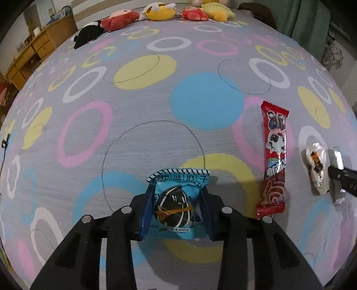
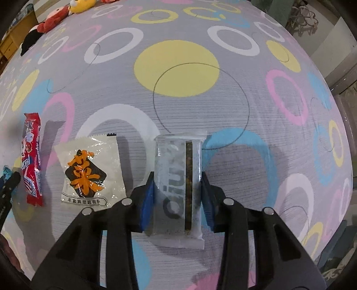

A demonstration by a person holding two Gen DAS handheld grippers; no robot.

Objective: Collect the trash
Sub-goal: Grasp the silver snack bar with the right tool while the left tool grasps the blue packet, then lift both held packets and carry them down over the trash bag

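Observation:
In the left wrist view my left gripper (image 1: pixel 176 200) is closed around a blue sunflower-seed packet (image 1: pixel 178 200) that lies on the bed; its blue pads press both sides of the packet. A long red snack wrapper (image 1: pixel 273 156) lies to its right, then a white sachet (image 1: pixel 316 167). In the right wrist view my right gripper (image 2: pixel 177 191) is closed around a clear silvery wrapper (image 2: pixel 178 185) with a dark strip, pads touching both sides. The white sachet with orange characters (image 2: pixel 89 171) and the red wrapper (image 2: pixel 31 158) lie to its left.
The wrappers lie on a grey bedspread (image 1: pixel 156 138) with coloured rings. Several plush toys (image 1: pixel 156 13) line the far edge. A wooden desk (image 1: pixel 33 51) stands at far left, a green curtain (image 1: pixel 308 20) at far right. The right gripper's tip (image 1: pixel 343 178) shows at the right edge.

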